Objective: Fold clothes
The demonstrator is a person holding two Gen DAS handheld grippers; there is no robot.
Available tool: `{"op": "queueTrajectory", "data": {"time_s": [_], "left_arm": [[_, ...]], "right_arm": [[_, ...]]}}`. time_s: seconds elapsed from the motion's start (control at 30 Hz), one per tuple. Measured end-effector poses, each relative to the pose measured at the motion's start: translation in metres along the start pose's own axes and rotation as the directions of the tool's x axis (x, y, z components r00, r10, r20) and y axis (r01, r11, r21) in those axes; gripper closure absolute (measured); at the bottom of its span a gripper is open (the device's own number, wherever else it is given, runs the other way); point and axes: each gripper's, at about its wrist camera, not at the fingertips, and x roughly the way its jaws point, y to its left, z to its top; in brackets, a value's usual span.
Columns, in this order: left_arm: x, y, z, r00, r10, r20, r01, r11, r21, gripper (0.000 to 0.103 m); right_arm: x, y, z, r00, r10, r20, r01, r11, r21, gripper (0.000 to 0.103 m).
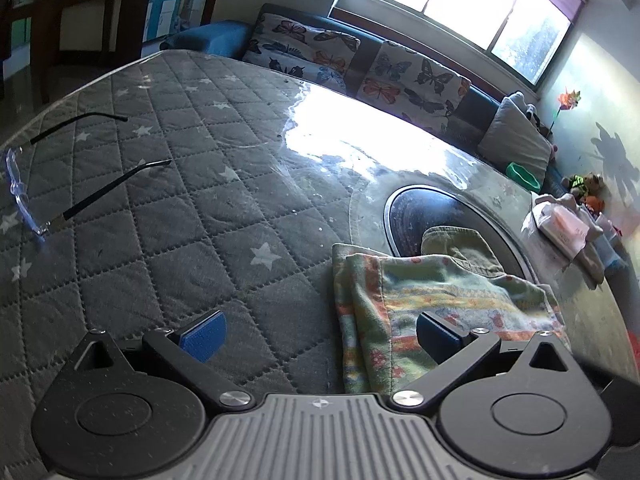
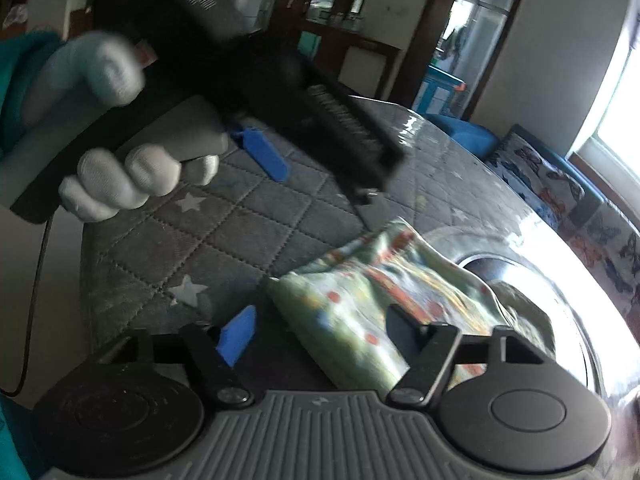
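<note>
A folded cloth point(image 1: 440, 296) with a colourful green, yellow and orange print lies on the quilted grey star table cover point(image 1: 180, 240). An olive-green garment point(image 1: 460, 244) pokes out from under its far side. My left gripper point(image 1: 320, 336) is open just above the cover, its right finger over the cloth's near edge and its left blue pad point(image 1: 202, 336) over bare quilt. In the right wrist view the same cloth point(image 2: 360, 296) lies under my open right gripper point(image 2: 324, 336). A gloved hand point(image 2: 104, 184) holds the left gripper above and to the left.
Clear-framed glasses point(image 1: 24, 192) lie open at the cover's left. A round dark inset point(image 1: 416, 208) sits in the table beyond the cloth, and a tissue pack point(image 1: 560, 228) lies at the right edge. A sofa with butterfly cushions point(image 1: 412, 76) runs behind the table.
</note>
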Motion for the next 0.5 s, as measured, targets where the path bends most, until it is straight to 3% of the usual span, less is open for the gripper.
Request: {"op": "queueTrajectory", "data": {"time_s": [0.13,0.27,0.5], "left_arm": [[0.002,-0.002,0.001,1.000,-0.018,-0.010,0.017,1.000,-0.019,0.000],[0.005,-0.005,0.002,0.999,-0.037,-0.025,0.036,0.999,-0.041,0.000],[0.010,-0.003,0.005,0.994,-0.091,-0.056,0.083,0.988,-0.131,0.000]], "right_arm": [[0.008,0.008,0.001,1.000,-0.007,-0.018,0.006,0.999,-0.040,0.052],[0.008,0.006,0.003,1.000,-0.017,-0.014,0.017,0.999,-0.032,0.072],[-0.007,-0.017,0.003,0.999,0.025,0.043,-0.030,0.992,0.120,0.088]]}}
